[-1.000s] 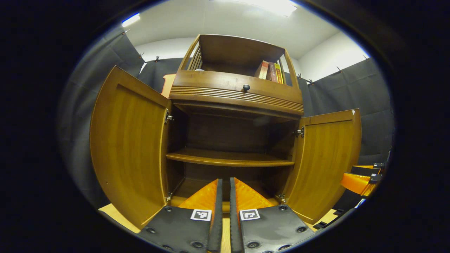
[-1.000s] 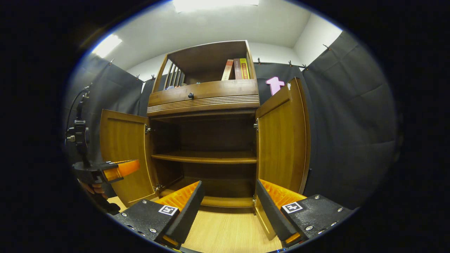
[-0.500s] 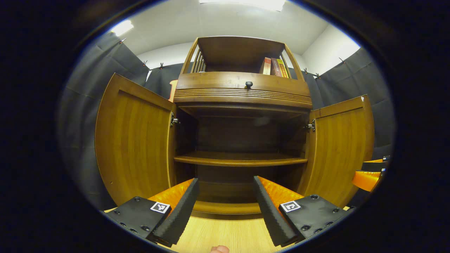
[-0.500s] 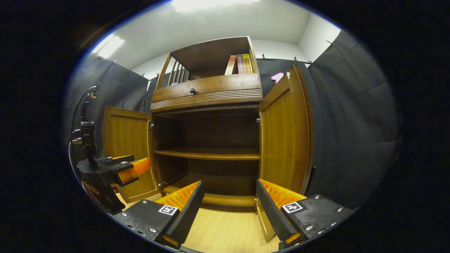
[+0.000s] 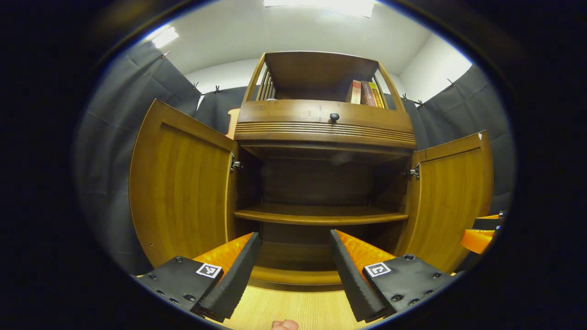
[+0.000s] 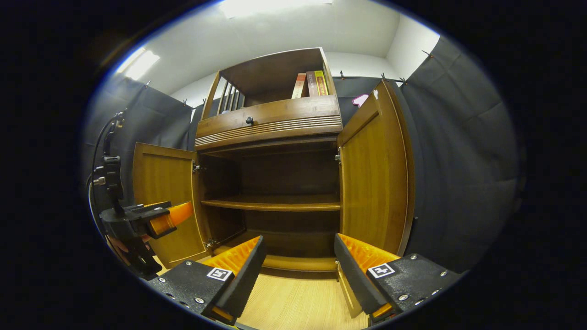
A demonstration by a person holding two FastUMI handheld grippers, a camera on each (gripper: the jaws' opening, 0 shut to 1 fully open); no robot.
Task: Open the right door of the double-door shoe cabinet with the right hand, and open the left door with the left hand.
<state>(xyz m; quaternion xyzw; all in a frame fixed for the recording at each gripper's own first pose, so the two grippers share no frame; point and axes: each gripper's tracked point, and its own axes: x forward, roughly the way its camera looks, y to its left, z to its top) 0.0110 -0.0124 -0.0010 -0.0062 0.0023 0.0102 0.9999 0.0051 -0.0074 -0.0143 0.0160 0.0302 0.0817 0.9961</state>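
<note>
We see each claw [image 5: 293,256] [image 6: 298,261] ending in two wedge fingers with ribbed inner faces, fixed to flat plates with round screws and a small square black-and-white marker. In the right gripper view the left claw [image 6: 176,215] sits on a dark body with a black cable rising above it.
</note>
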